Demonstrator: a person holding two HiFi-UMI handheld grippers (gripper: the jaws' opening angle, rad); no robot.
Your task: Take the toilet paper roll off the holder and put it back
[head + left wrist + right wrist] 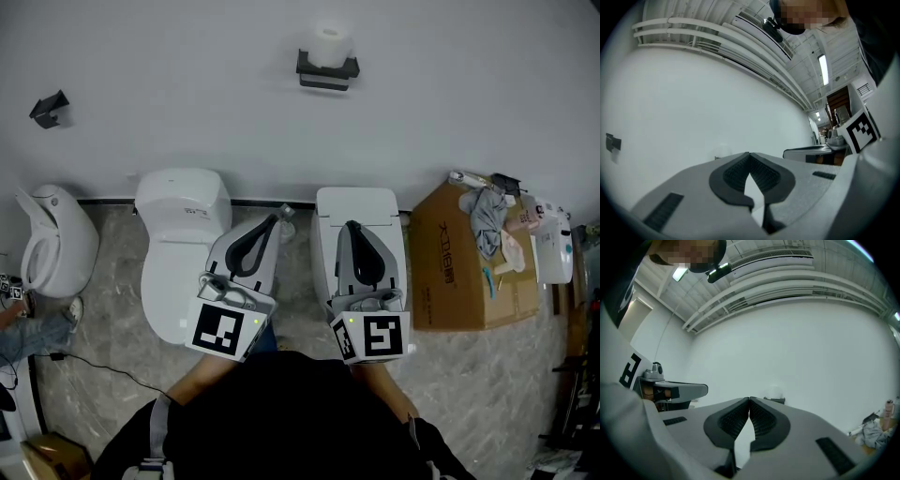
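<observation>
Both arms reach out in front of the person, side by side and level, pointing at the smooth white wall [187,84]. The left tool [279,220] is closed tight and holds nothing. The right tool [353,227] is closed and empty too. Their pads are dark and bumpy. The round white toilet paper roll [330,43] stands upright on the black holder [327,73], well apart from both tools.

The roll [330,44] stands on the holder [327,72] on the wall [187,84], above two toilets [181,220] side by side on the floor [103,328], with a box [457,272] to their right, another fixture [54,246] far left, and a bracket [49,109] above it.
</observation>
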